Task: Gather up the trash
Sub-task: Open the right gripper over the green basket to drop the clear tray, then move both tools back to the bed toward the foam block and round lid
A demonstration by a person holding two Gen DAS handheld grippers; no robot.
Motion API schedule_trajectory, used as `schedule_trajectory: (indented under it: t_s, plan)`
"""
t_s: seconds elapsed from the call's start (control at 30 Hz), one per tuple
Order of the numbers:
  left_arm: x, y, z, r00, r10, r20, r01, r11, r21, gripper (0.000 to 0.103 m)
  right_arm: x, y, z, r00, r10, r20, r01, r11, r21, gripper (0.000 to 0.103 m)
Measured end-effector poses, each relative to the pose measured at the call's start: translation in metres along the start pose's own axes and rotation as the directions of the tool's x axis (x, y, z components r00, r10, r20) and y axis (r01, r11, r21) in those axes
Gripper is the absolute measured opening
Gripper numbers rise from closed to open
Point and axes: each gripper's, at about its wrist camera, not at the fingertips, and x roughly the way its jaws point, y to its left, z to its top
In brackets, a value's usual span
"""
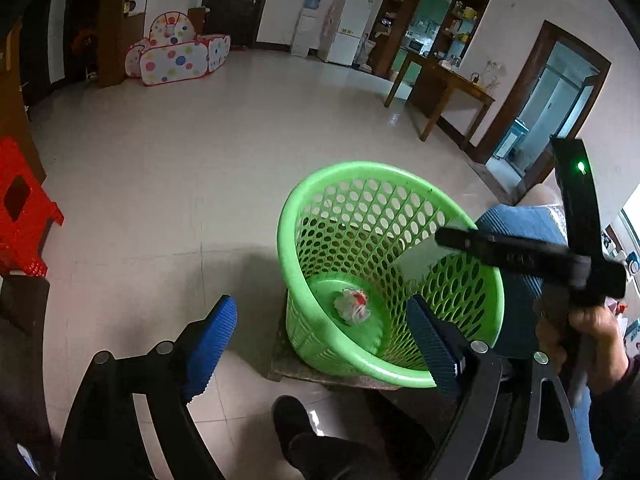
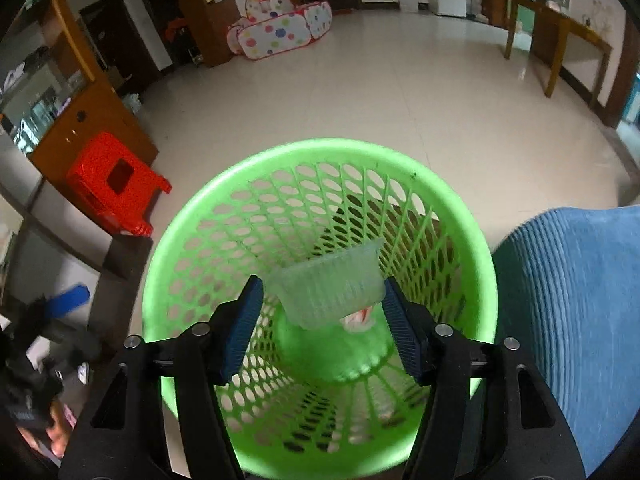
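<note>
Jaws apart on both sides: between the right gripper's (image 2: 323,324), a clear plastic cup (image 2: 330,290) above the green basket (image 2: 192,240); left gripper (image 1: 320,344) empty.

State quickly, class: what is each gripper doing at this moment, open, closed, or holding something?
Left gripper: open, holding nothing, beside the green basket.
Right gripper: open above the basket; the clear plastic cup sits between the jaws, apparently released.
</note>
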Motion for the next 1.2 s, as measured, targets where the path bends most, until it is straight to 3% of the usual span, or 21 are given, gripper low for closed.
schedule_trajectory:
  t_s: [0.3,0.63,0.9,1.03,1.1,1.2]
  plan:
    - [-0.002,-0.026,0.004,1.000,-0.026,0.002,0.026,0.999,0.019,0.084,-0.060,-0.014,-0.027,0.994,0.016,0.108,-0.017,1.000,0.005,0.070]
    - [-0.026,-0.100,-0.006,0.994,-0.107,0.023,0.104,0.988,0.112,0.084,-0.174,-0.066,-0.118,0.973,-0.054,0.222,0.023,0.990,0.141,0.075]
    - [-0.030,-0.182,-0.027,0.981,-0.192,-0.012,0.190,0.956,0.223,0.087,-0.242,-0.140,-0.199,0.935,-0.278,0.221,0.212,0.936,0.283,0.084]
    - [-0.026,-0.217,-0.037,0.973,-0.226,-0.043,0.229,0.935,0.269,0.088,-0.267,-0.177,-0.232,0.899,-0.392,0.194,0.313,0.887,0.340,0.089]
    - [-0.025,-0.233,-0.042,0.968,-0.244,-0.060,0.251,0.924,0.289,0.089,-0.278,-0.197,-0.244,0.870,-0.459,0.181,0.374,0.853,0.364,0.091]
    - [-0.021,-0.257,-0.047,0.961,-0.265,-0.082,0.277,0.907,0.317,0.090,-0.287,-0.221,-0.256,0.854,-0.491,0.170,0.399,0.830,0.390,0.095]
